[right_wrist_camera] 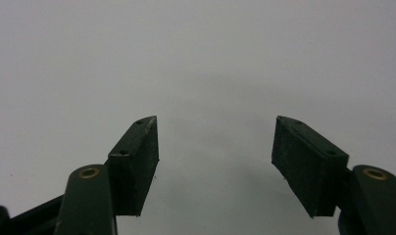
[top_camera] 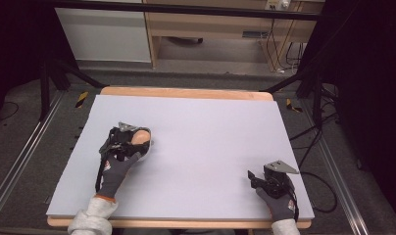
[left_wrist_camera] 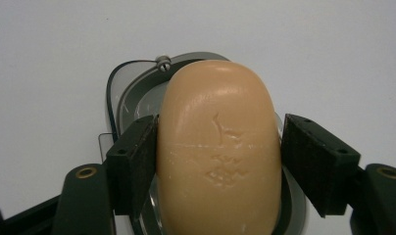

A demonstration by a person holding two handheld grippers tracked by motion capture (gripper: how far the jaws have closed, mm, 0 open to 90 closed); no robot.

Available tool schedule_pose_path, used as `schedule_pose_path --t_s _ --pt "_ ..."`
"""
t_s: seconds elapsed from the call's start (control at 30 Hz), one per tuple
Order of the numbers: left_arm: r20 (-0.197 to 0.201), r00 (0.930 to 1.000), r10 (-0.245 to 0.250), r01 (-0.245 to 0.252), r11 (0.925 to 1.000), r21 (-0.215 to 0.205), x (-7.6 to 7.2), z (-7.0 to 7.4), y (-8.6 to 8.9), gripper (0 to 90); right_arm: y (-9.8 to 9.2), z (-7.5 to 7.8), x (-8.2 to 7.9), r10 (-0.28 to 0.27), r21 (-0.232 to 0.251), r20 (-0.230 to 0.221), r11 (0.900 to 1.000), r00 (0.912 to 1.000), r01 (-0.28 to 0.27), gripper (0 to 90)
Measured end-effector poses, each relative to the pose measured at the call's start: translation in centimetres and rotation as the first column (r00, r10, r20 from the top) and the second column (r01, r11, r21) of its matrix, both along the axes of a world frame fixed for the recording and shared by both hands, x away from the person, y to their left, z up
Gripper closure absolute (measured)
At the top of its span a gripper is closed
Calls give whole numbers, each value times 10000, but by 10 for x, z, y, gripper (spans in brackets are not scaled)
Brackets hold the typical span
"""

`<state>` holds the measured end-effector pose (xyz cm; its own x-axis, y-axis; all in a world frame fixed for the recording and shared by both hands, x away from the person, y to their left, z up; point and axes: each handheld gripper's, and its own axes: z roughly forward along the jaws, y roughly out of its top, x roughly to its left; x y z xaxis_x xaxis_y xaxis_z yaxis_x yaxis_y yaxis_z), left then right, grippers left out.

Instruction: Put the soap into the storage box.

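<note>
A tan oval soap bar point(left_wrist_camera: 218, 147) lies in a clear, grey-tinted soap dish point(left_wrist_camera: 118, 93) on the white table sheet. My left gripper point(left_wrist_camera: 219, 156) is open and straddles the bar: the left pad point(left_wrist_camera: 137, 161) touches its side, and a thin gap shows at the right pad point(left_wrist_camera: 309, 156). From the high view, the soap point(top_camera: 142, 135) and dish point(top_camera: 147, 151) sit at the left middle of the table, under the left gripper point(top_camera: 137, 142). My right gripper point(top_camera: 253, 177) rests near the front right corner, open, with nothing between its jaws point(right_wrist_camera: 215, 147).
The white sheet point(top_camera: 201, 137) covers a wooden table with its edge point(top_camera: 186, 92) showing at the back. Black frame legs and cables point(top_camera: 313, 142) stand beside the table on the grey floor. A wooden cabinet point(top_camera: 210, 24) stands behind.
</note>
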<state>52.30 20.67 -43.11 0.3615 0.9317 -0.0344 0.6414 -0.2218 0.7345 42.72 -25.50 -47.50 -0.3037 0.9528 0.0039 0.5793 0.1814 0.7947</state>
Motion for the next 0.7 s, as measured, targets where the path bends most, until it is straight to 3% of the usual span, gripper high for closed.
schedule_pose_path --t_s 0.5,0.7 --pt "443 9988 -185 186 9998 -27 -4 5 -2 276 0 0 0 8 0 21 10000 10000 -8 342" --pt "551 9978 -358 373 9990 -249 -7 8 -3 278 0 0 0 -6 31 -6 10000 10000 6 342"
